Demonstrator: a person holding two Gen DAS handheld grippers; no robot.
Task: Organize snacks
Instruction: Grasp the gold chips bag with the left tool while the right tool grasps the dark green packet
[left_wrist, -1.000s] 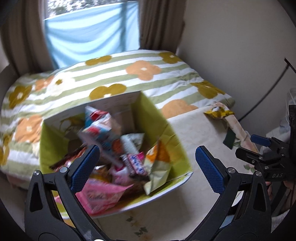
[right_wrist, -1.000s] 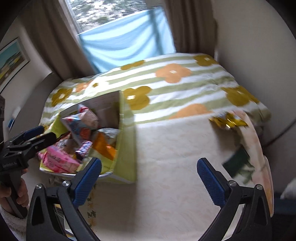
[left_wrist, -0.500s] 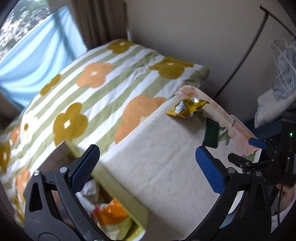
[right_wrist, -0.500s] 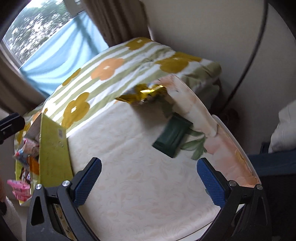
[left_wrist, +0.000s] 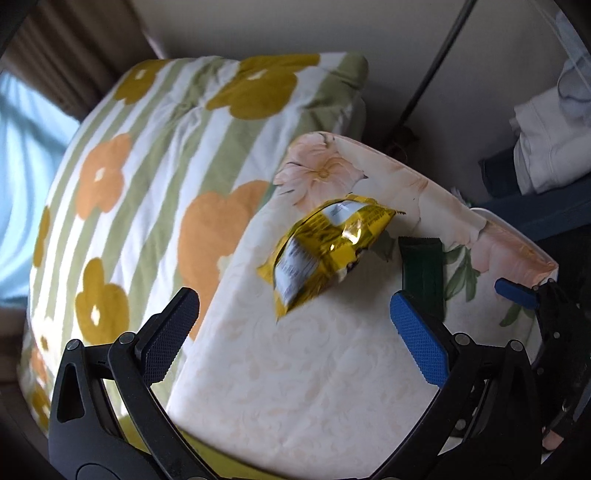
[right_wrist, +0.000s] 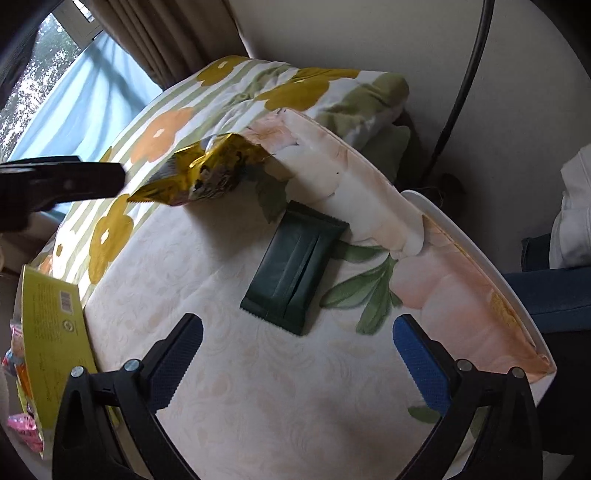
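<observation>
Lying flat, crinkly gold foil packet (left_wrist: 325, 243) and dark rectangular wrapper (right_wrist: 295, 266) (plastic, perhaps); both jaws released.

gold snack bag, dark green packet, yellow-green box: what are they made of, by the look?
Gold snack bag: metallised foil film, glossy, with crinkles and bright glints. Dark green packet: plastic or foil wrap, matte, with serrated ends and a centre seam. Yellow-green box: printed cardboard, likely, its flat stiff wall bearing a barcode.

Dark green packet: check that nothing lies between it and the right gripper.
Nothing visible does. The right gripper is open, with only bare cream tablecloth between its fingers and the dark green packet. The yellow snack bag lies farther off, beyond the packet.
</observation>
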